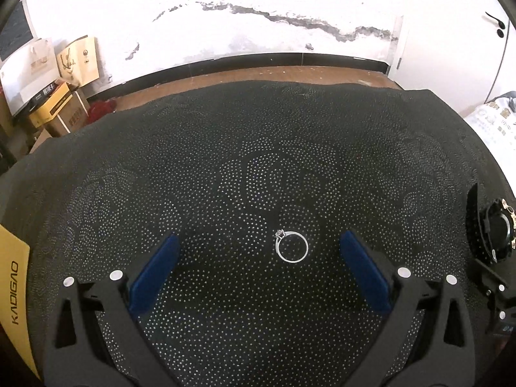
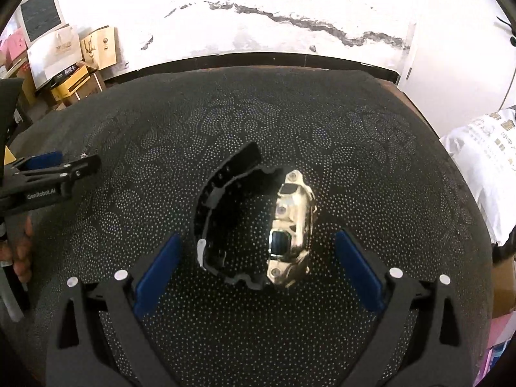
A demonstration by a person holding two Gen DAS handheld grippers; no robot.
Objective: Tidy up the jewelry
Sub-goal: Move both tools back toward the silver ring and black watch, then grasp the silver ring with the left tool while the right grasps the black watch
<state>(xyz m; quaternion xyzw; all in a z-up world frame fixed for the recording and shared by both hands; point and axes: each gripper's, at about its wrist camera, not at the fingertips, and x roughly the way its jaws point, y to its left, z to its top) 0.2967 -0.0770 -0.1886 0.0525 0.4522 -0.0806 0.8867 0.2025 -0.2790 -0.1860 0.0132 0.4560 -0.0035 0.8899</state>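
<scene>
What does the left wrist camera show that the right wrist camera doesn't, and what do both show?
Only the left wrist view shows the whole silver ring lying between the open left gripper fingers, plus a yellow folder. Only the right wrist view shows the full gold watch with its black strap, between the open right gripper fingers. Both share the dotted black cloth and the stained wall.

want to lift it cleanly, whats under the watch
Only the dotted black cloth shows beneath the watch, which lies on its side with the strap curled. Whatever sits under the cloth is covered.
</scene>
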